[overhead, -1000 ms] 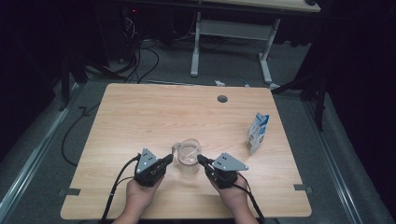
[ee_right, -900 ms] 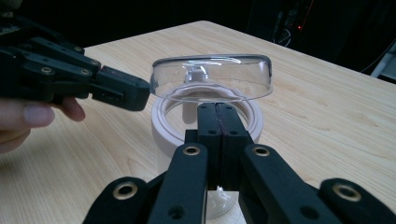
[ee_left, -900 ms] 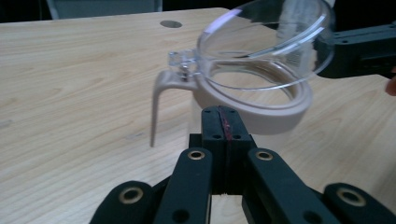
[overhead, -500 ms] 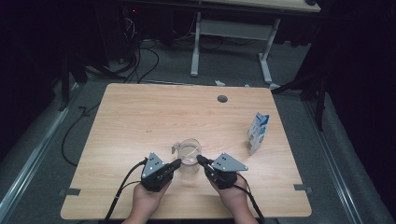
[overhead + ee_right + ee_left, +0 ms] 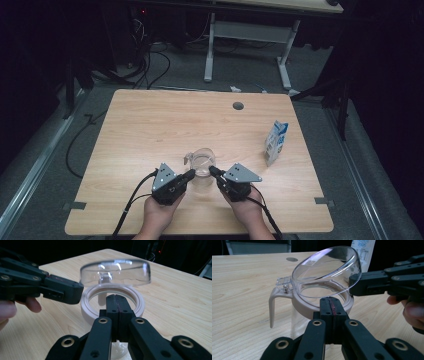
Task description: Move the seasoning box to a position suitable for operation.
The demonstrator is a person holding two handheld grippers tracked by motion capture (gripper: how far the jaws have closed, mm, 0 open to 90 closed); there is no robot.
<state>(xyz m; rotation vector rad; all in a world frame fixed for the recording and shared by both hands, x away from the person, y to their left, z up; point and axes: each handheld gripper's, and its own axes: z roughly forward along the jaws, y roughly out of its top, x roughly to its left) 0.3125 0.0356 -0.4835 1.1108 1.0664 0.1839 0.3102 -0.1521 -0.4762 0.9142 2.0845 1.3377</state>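
Note:
A clear jug [image 5: 202, 161] with a beige rim [image 5: 302, 305] and side handle [image 5: 272, 305] stands on the near middle of the wooden table [image 5: 165, 125]. Its hinged clear lid [image 5: 328, 268] is tilted up off the rim. My left gripper [image 5: 191, 173] is shut, empty, its tip against the jug's near-left rim [image 5: 329, 303]. My right gripper [image 5: 212, 171] is shut too, with nothing between its jaws, its tip at the rim on the other side [image 5: 116, 301]. In the left gripper view the right gripper's tip [image 5: 355, 285] touches the raised lid's edge.
A blue and white carton [image 5: 276, 141] stands upright near the table's right edge. A round cable hole [image 5: 238, 106] sits at the back of the tabletop. Cables trail from both grippers over the front edge. Another desk's legs [image 5: 210, 50] stand behind the table.
My left gripper has shifted slightly right, closer to the jug. The right gripper has stayed put.

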